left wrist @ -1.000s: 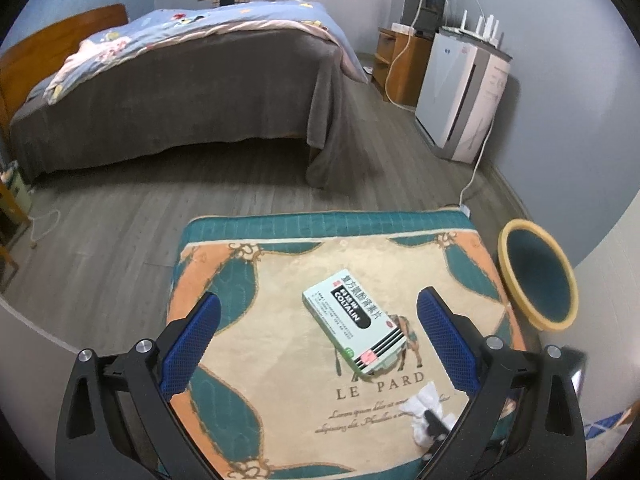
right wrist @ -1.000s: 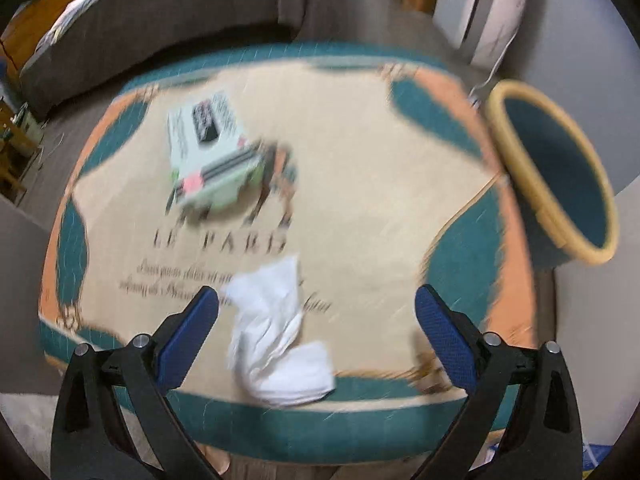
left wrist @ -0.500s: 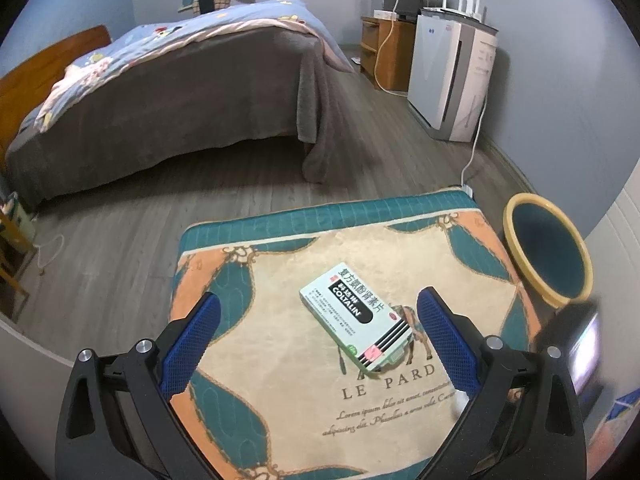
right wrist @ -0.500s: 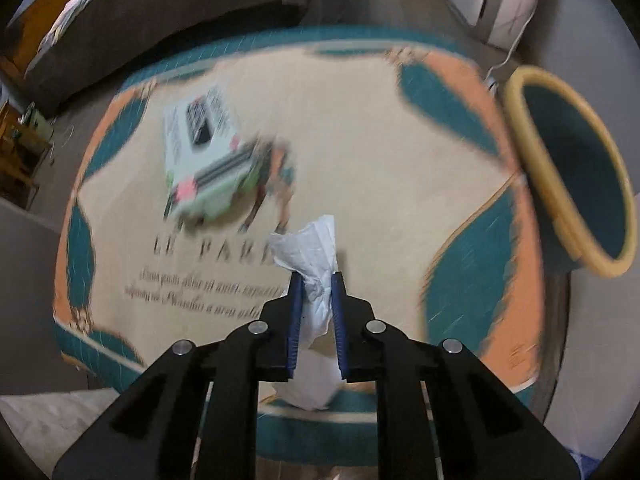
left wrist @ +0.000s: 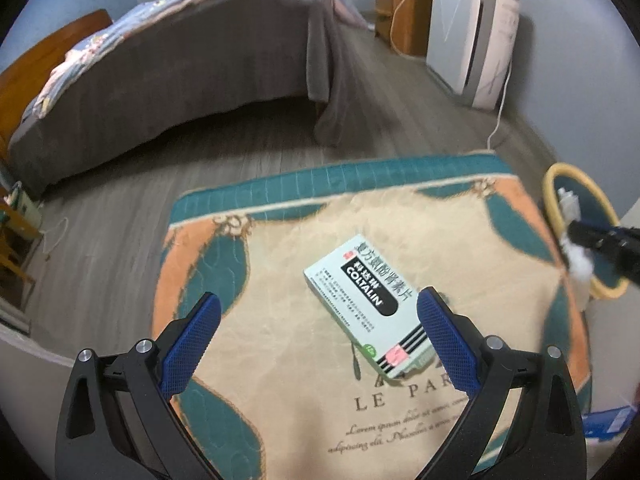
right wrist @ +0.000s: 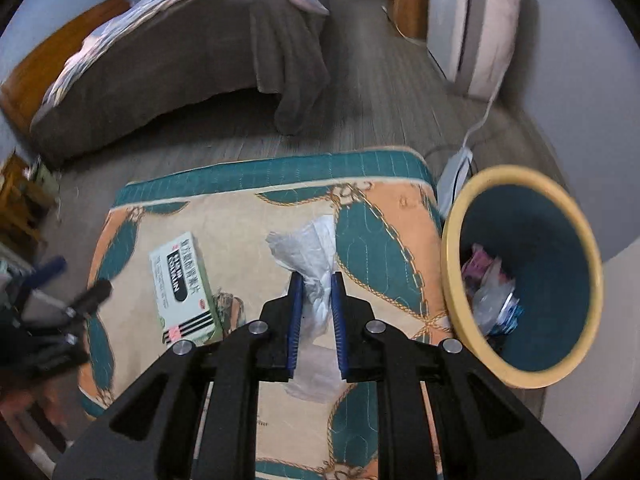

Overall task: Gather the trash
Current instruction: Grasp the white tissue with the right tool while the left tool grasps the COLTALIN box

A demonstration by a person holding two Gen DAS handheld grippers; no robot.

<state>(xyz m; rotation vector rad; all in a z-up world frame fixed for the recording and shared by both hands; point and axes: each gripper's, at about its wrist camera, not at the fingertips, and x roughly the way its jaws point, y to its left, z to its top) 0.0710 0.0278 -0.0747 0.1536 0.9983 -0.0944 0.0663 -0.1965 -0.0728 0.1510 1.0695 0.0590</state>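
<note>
Between right claw [right wrist: 316,282] pads, tissue [right wrist: 310,252].

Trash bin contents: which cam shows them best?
Right wrist. It looks down into the trash bin, showing pink, clear and blue wrappers at the bottom, beside the right gripper shut on the tissue. Left wrist catches only the bin's rim at the frame edge, with that gripper partly across it.

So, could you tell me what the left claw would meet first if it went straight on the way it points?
Probably the medicine box lying on the patterned cushion: the open left claw points down toward it, the box sitting right of centre. Depth is unclear.
</note>
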